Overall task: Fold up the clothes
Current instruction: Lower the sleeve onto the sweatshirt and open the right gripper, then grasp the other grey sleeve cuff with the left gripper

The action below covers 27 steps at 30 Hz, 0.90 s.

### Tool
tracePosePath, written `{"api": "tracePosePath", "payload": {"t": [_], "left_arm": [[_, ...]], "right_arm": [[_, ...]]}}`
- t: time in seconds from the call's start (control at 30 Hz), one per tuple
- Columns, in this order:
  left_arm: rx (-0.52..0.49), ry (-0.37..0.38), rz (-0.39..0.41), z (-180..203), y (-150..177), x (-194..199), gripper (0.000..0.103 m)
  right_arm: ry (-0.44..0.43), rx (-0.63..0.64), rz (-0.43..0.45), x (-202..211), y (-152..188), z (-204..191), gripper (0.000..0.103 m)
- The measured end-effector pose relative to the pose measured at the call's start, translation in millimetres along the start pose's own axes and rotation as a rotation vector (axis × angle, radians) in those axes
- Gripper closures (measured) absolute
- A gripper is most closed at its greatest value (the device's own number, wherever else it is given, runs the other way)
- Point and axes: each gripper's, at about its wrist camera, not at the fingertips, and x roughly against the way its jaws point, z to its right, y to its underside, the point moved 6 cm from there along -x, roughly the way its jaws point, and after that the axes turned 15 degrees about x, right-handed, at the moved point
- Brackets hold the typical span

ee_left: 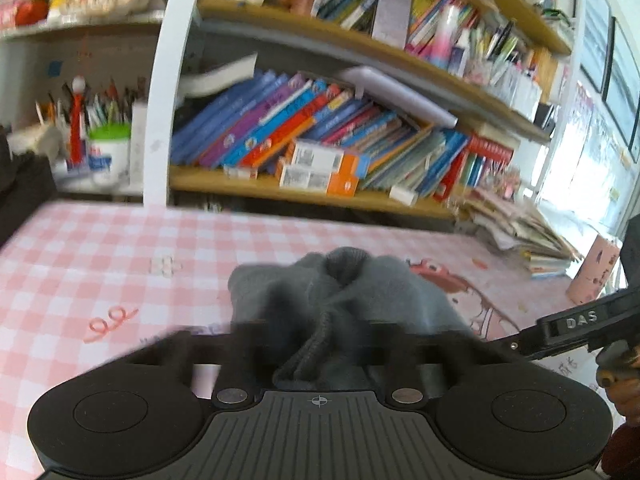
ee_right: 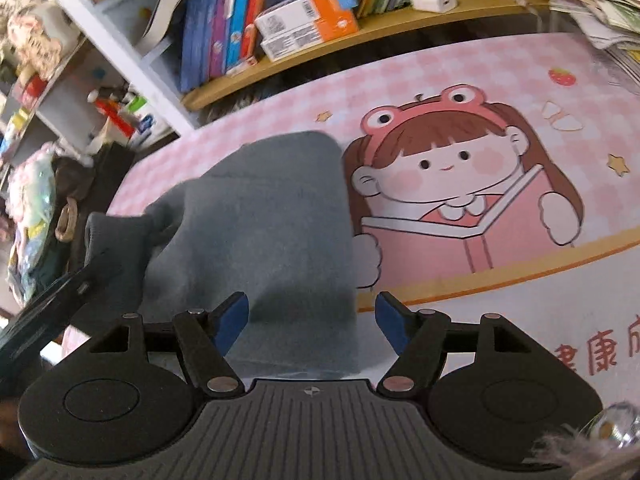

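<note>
Left claw [ee_left: 320,336] is pinched tight on a bunched fold of the grey garment [ee_right: 272,216], which rises in a crumpled heap just ahead of it. Right claw [ee_right: 312,312] stands wide, its blue pads [ee_right: 234,312] on either side of the garment's near edge without pressing it. Most of the garment lies flat on the pink checked table mat [ee_right: 500,60], beside the cartoon girl [ee_right: 460,184], below the bookshelf [ee_left: 320,196]

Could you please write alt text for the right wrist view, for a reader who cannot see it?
The open right gripper hangs over a grey garment lying on a pink checked table mat printed with a cartoon girl reading; crowded bookshelves stand behind.
</note>
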Motion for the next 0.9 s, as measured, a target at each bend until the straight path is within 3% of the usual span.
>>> {"api": "tracePosePath", "payload": {"t": [0.2, 0.3, 0.33, 0.4, 0.47, 0.6, 0.63, 0.77, 0.87, 0.9], "left_arm": [[0.407, 0.194, 0.195, -40.6, -32.3, 43.7, 0.093], [0.571, 0.021, -0.012, -91.3, -0.1, 2.9, 0.088], [0.593, -0.028, -0.077, -104.7, 15.0, -9.4, 0.080], [0.695, 0.011, -0.030, -121.5, 25.1, -8.4, 0.077], [0.773, 0.046, -0.037, -128.5, 23.2, -3.5, 0.068], [0.813, 0.077, 0.036, -134.9, 17.8, 15.1, 0.040], [0.819, 0.082, 0.053, -136.2, 17.2, 19.1, 0.039], [0.848, 0.059, -0.011, -135.4, 23.1, 9.5, 0.039], [0.877, 0.078, -0.037, -132.0, 22.4, -2.3, 0.046], [0.887, 0.099, -0.043, -130.3, 20.4, -5.9, 0.068]], "right_arm": [[-0.014, 0.022, 0.005, -0.1, -2.0, -8.1, 0.031], [-0.008, 0.020, -0.013, -4.0, -0.9, -8.0, 0.031], [-0.010, 0.022, -0.018, -5.3, -0.3, -8.9, 0.031], [-0.014, 0.029, -0.027, -7.3, 0.7, -10.7, 0.031], [-0.012, 0.042, -0.024, -6.3, 0.5, -12.8, 0.031], [-0.010, 0.034, -0.019, -5.7, 0.8, -11.2, 0.031], [-0.010, 0.032, -0.016, -5.3, 1.0, -10.7, 0.031], [-0.009, 0.026, -0.006, -3.6, 0.7, -9.7, 0.031], [-0.010, 0.031, -0.003, -2.6, 0.7, -10.3, 0.031], [-0.010, 0.030, -0.001, -2.2, 0.9, -10.3, 0.031]]}}
